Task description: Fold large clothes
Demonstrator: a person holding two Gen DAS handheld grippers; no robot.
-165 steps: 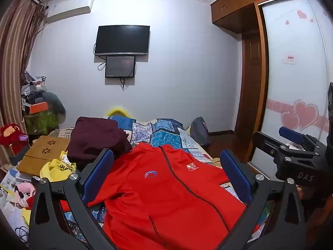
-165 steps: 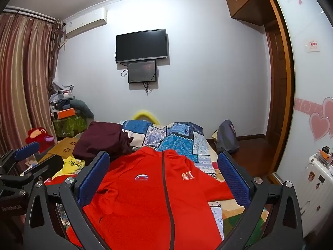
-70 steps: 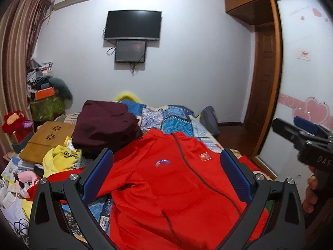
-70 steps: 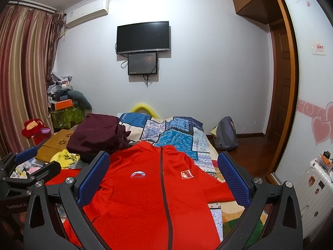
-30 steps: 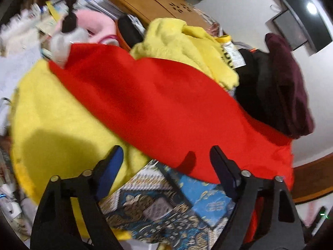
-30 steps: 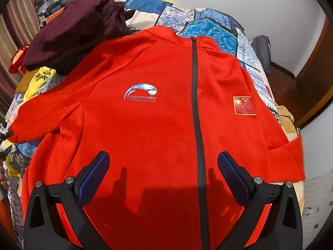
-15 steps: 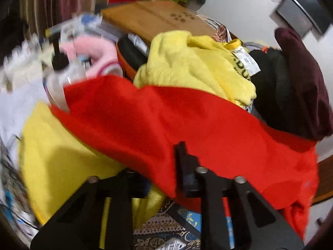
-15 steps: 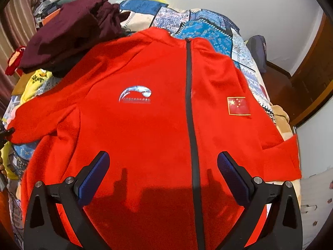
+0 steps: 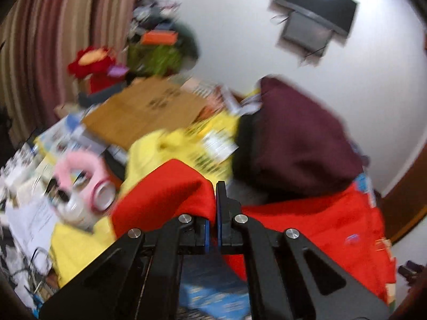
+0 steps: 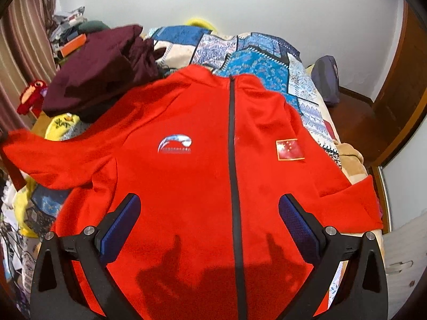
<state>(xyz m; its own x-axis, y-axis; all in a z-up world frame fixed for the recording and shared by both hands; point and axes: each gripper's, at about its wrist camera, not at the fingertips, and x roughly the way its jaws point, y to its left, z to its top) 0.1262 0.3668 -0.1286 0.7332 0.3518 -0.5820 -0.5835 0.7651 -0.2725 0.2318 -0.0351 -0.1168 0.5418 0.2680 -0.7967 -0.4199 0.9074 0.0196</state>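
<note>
A red zip jacket [image 10: 202,176] lies face up on the bed, with a black zip, a blue-white logo and a small flag patch. My left gripper [image 9: 214,194] is shut on the end of the jacket's left sleeve [image 9: 170,194] and holds it lifted off the clutter. In the right wrist view that sleeve [image 10: 40,154] stretches out to the far left edge. My right gripper [image 10: 209,222] is open and empty, hovering over the jacket's lower front.
A dark maroon garment [image 10: 98,69] is piled at the bed's back left, beside a yellow garment [image 9: 186,144]. A patterned blue quilt [image 10: 253,58] covers the bed. A brown board [image 9: 144,109], pink headphones [image 9: 82,176] and papers clutter the left side. A wardrobe stands right.
My left gripper has closed on the red sleeve end and lifted it, tilting up toward the room. My right gripper has moved slightly lower over the jacket and stays open.
</note>
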